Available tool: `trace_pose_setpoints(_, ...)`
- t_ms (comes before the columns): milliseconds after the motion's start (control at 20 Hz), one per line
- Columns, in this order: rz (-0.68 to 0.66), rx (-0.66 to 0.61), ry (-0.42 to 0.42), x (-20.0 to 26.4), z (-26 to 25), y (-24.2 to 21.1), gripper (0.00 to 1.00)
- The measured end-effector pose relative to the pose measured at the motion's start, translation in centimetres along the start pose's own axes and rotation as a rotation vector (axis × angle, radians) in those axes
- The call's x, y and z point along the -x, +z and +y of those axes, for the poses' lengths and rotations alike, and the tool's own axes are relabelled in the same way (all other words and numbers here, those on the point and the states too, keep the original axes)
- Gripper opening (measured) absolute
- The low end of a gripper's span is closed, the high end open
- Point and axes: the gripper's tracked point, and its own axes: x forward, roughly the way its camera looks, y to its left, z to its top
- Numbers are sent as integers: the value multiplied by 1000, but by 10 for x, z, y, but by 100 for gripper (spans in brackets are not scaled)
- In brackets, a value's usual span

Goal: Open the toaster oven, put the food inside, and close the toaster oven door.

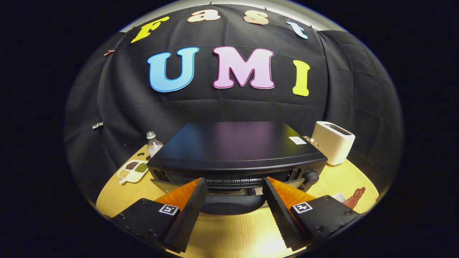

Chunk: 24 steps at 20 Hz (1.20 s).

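Observation:
A black toaster oven (pixel 233 147) stands on the wooden table just ahead of my fingers. Its door (pixel 233 191) leans a little outward at the top, leaving a gap that shows the rack inside. The dark curved door handle (pixel 233 207) lies between my two fingers, which stand wide on either side of it without pressing on it. My gripper (pixel 235 180) is open. A reddish-brown strip of food (pixel 355 197) rests on a small white dish (pixel 339 196) to the right of the right finger.
A white pop-up toaster (pixel 333 141) stands to the right of the oven. Left of the oven are a small clear bottle (pixel 154 143) and a white divided dish (pixel 133 171) of grains. Bare wooden table (pixel 233 233) lies under the fingers.

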Motion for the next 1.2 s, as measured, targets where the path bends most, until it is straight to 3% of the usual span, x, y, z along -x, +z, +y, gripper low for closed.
trace_pose_setpoints(350, 69, 15, 15, 35, -1, -40, 97)
trace_pose_setpoints(900, 303, -9, 30, 57, -6, -116, 98)
trace_pose_setpoints(1200, 373, 38, 95, 65, -2, -133, 98)
